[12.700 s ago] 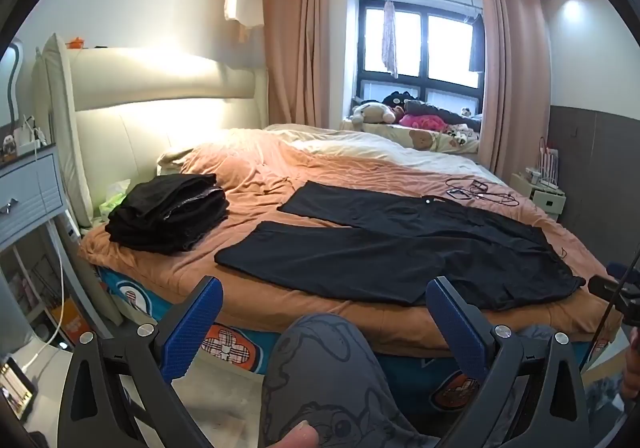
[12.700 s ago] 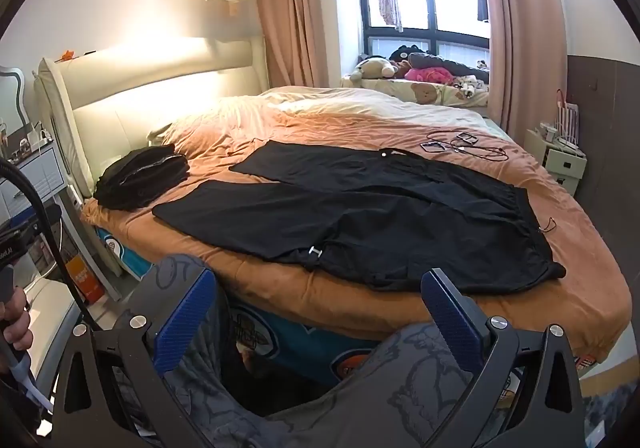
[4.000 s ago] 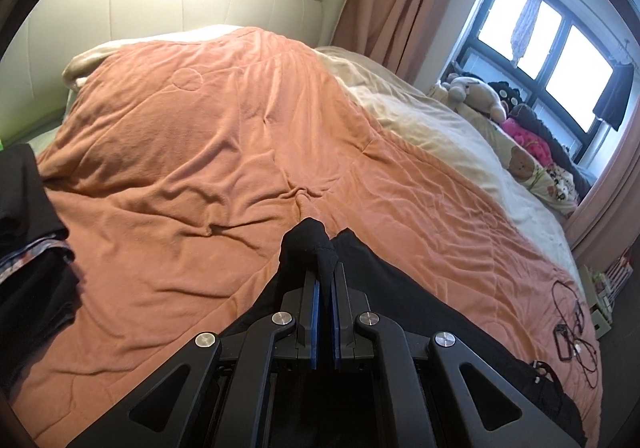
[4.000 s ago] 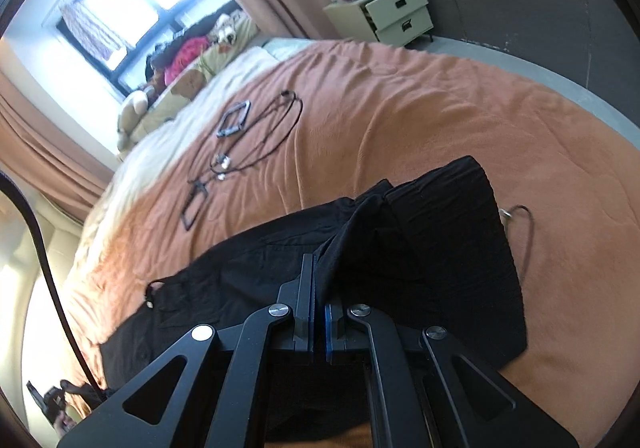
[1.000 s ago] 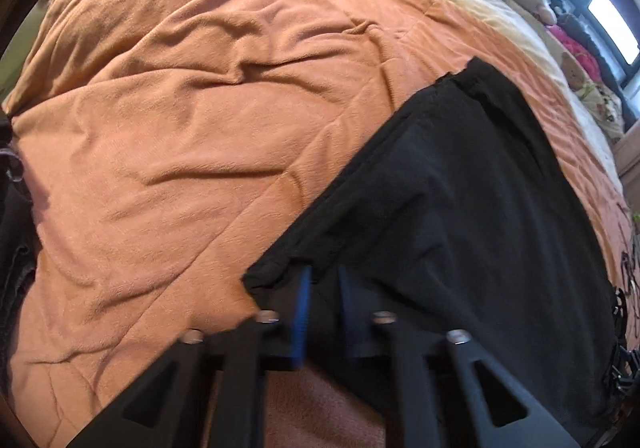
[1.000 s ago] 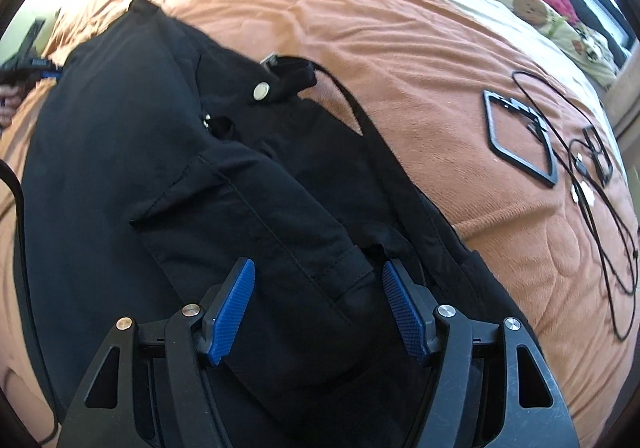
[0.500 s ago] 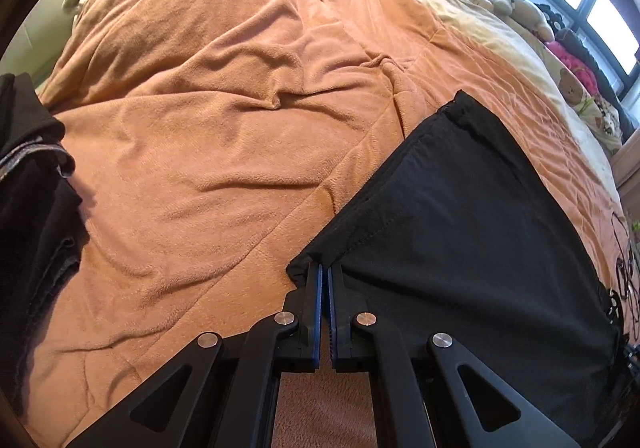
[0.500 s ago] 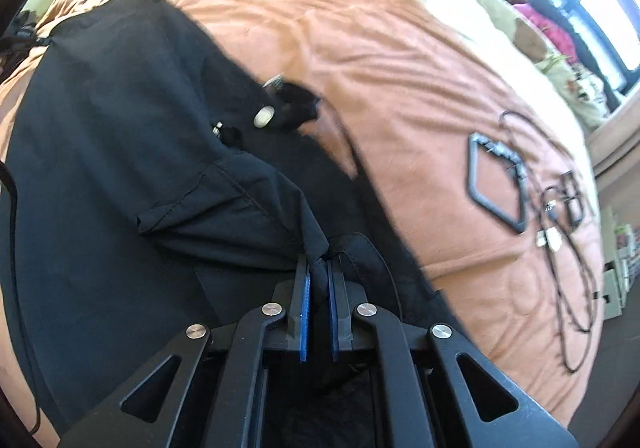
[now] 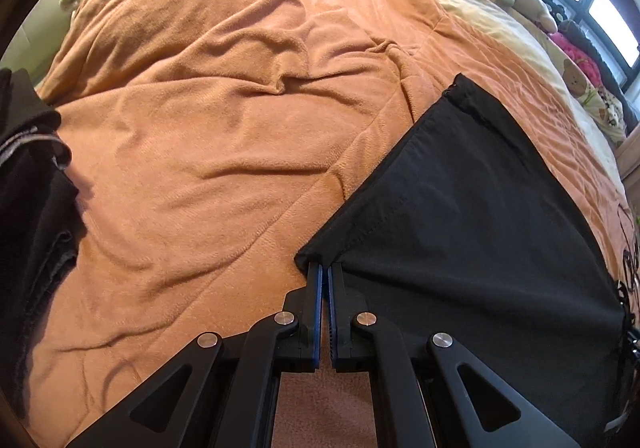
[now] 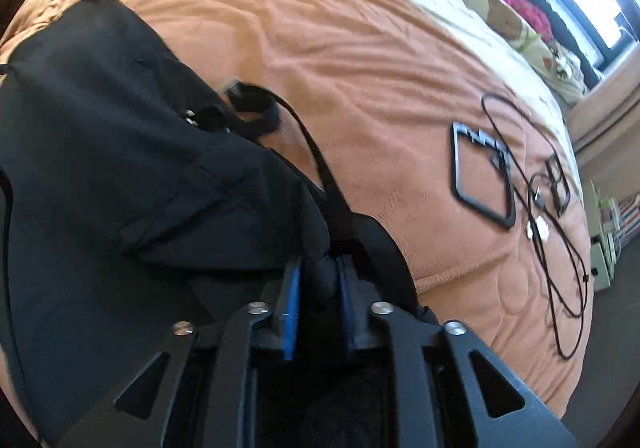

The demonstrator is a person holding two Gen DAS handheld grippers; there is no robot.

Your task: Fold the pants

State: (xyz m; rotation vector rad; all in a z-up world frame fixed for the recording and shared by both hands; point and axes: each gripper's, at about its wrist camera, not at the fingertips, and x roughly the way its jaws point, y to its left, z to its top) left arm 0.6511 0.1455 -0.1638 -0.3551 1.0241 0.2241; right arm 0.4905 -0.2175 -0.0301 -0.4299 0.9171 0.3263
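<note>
Pants (image 9: pixel 472 216), black and laid flat on a rumpled orange blanket (image 9: pixel 208 120), fill the right half of the left wrist view. The left gripper (image 9: pixel 324 268) has its blue-padded fingers pressed almost together on the near corner of the leg hem, probably so that this end can be lifted and carried over for a fold. From that pinched corner the hem edge runs away up and to the right, and the leg's length stretches off toward the right edge of the picture. A dark pile of clothes (image 9: pixel 28 216) sits at the far left, well apart. In the right wrist view, which is slightly blurred, the right gripper (image 10: pixel 318 276) is narrowly parted with a bunch of black fabric caught between its fingers, at the waist end, seemingly to move this end together with the other. A black strap loops out beside it. Cables and a black frame (image 10: pixel 480 176) lie on the blanket to the right, apart from the pants.
</note>
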